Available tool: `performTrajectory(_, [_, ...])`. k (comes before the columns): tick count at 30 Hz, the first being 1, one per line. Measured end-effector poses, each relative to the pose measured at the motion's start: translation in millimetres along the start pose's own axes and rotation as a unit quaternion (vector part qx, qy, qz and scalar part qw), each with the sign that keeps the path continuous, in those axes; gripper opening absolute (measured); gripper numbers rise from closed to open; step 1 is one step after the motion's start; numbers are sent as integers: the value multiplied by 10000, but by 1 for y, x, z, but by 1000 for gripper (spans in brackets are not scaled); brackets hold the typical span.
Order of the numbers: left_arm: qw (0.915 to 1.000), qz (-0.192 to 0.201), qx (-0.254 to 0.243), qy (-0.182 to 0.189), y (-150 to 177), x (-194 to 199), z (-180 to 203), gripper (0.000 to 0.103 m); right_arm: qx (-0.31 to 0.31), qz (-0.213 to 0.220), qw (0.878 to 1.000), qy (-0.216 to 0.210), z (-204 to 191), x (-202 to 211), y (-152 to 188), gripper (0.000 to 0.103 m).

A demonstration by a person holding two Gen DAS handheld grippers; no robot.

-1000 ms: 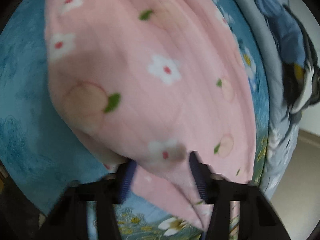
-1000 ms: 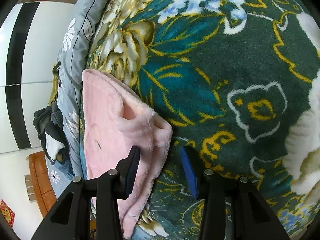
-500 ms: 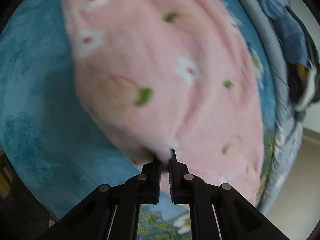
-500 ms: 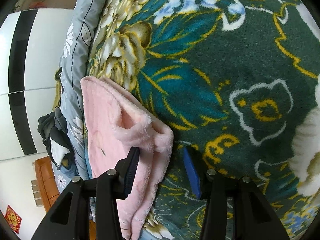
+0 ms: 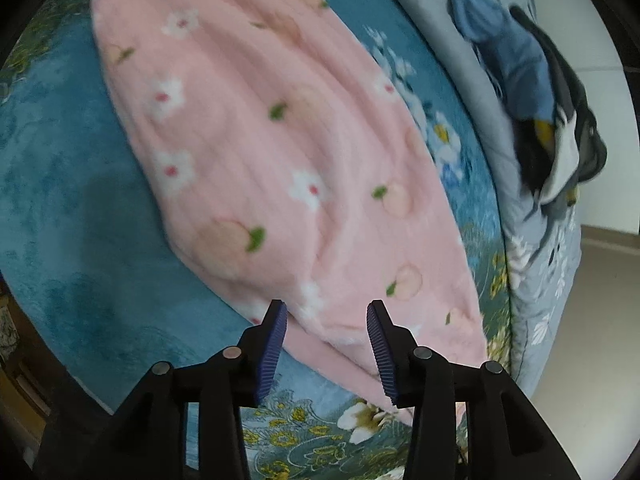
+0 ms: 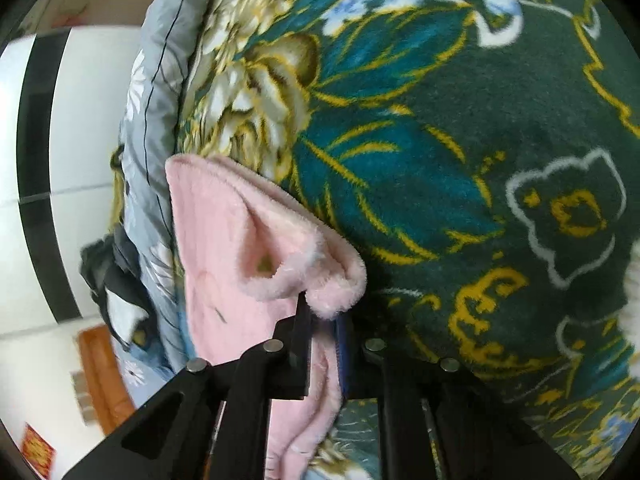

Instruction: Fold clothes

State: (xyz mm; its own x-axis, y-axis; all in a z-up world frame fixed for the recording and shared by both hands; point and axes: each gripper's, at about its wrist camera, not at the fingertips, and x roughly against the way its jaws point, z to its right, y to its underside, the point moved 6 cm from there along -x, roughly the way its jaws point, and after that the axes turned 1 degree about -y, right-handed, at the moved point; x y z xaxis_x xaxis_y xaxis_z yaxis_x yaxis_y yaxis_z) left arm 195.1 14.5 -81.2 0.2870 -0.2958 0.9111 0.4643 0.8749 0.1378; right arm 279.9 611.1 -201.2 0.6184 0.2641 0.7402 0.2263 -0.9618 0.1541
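Pink garment (image 5: pixel 280 152), peach/flower print, lies spread on the floral blanket (image 5: pixel 60 220) covering the bed, reaching twd the bed's edge where the grey quilt (image 5: pixel 472 60) runs.

L hand-held gripper (image 5: pixel 327 316): jaws wide apart, nothing betw them, hovering over garment's near hem.

R hand-held gripper (image 6: pixel 323 322): jaws narrow, pinching a fluffy folded corner of the garment (image 6: pixel 248 248).

Dark clothes pile (image 5: pixel 560 128) sits on quilt, apart from garment.
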Motion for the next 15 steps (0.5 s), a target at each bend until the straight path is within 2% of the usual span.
performTrajectory(4, [9997, 171, 173, 37, -19, 13, -15, 46, -178, 221, 9996, 13, 6, 17, -10, 7])
performTrajectory(7, [9989, 240, 399, 79, -32, 24, -33, 46, 29, 177, 9996, 229, 1, 16, -6, 7])
performTrajectory(12, [9977, 194, 618, 205, -52, 29, -53, 51, 960, 491, 9938, 257, -61, 34, 10, 7])
performTrajectory(15, [9973, 76, 649, 328, -65, 29, -59, 52, 1923, 633, 9788, 316, -121, 42, 39, 7])
